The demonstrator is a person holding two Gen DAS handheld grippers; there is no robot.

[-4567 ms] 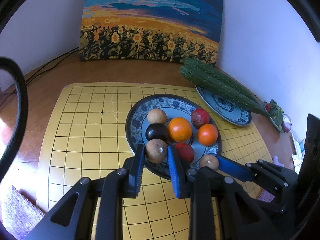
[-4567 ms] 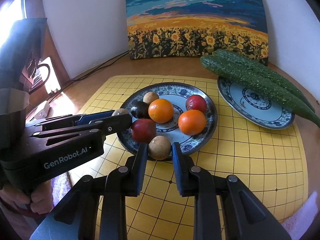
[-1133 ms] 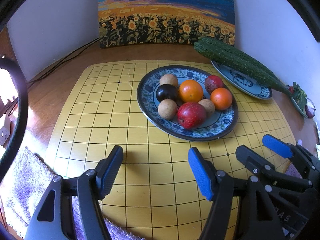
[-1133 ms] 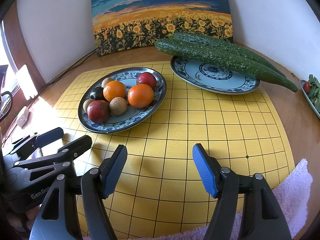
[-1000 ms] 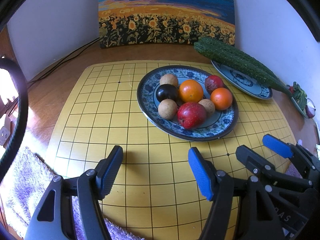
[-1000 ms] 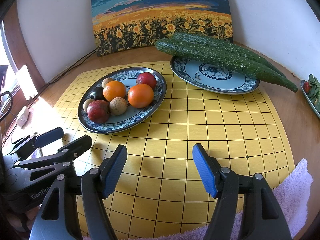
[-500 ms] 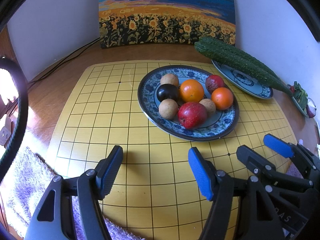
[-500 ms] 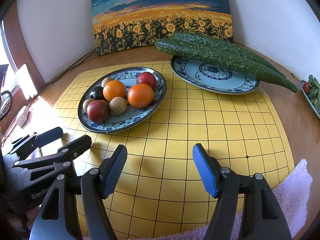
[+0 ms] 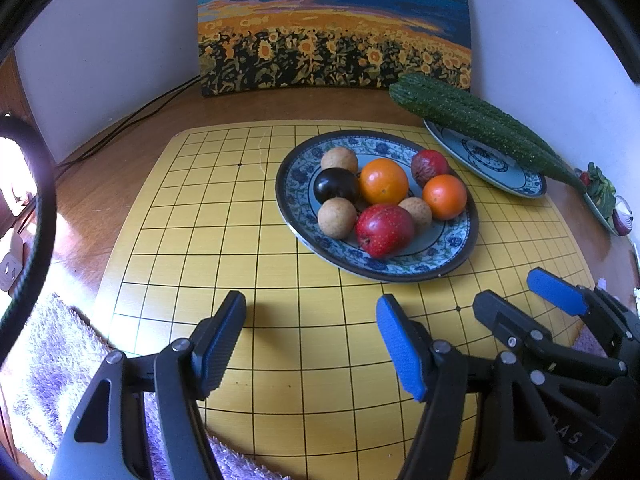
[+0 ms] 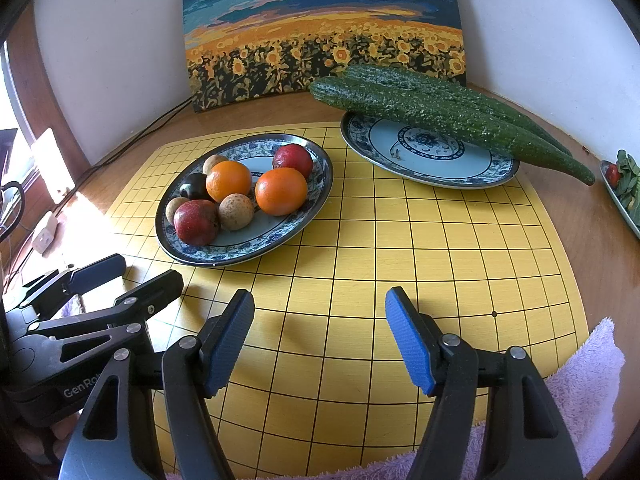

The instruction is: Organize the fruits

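Note:
A blue-patterned plate (image 9: 460,258) (image 10: 316,196) on the yellow grid board holds several fruits: two oranges (image 9: 384,181) (image 10: 281,191), a red apple (image 9: 384,231) (image 10: 196,222), a dark plum (image 9: 335,185), a dark red fruit (image 9: 429,162) and brown round fruits (image 9: 337,217). My left gripper (image 9: 310,310) stands open above the board's near part, short of the plate, nothing between its fingers. My right gripper (image 10: 320,306) is open too and empty, near the board's front; it also shows at the right of the left wrist view (image 9: 516,300).
A second patterned plate (image 10: 420,156) at the back right carries long green cucumbers (image 10: 440,114). A sunflower painting (image 9: 332,28) leans on the wall. A purple towel (image 10: 580,392) lies at the front edge, a small dish of greens (image 10: 624,188) far right, cables (image 9: 120,128) back left.
Several seconds ago both grippers were shut on brown fruits at the plate's near rim. Since then they have let go, opened and drawn back. Over the last second nothing has moved.

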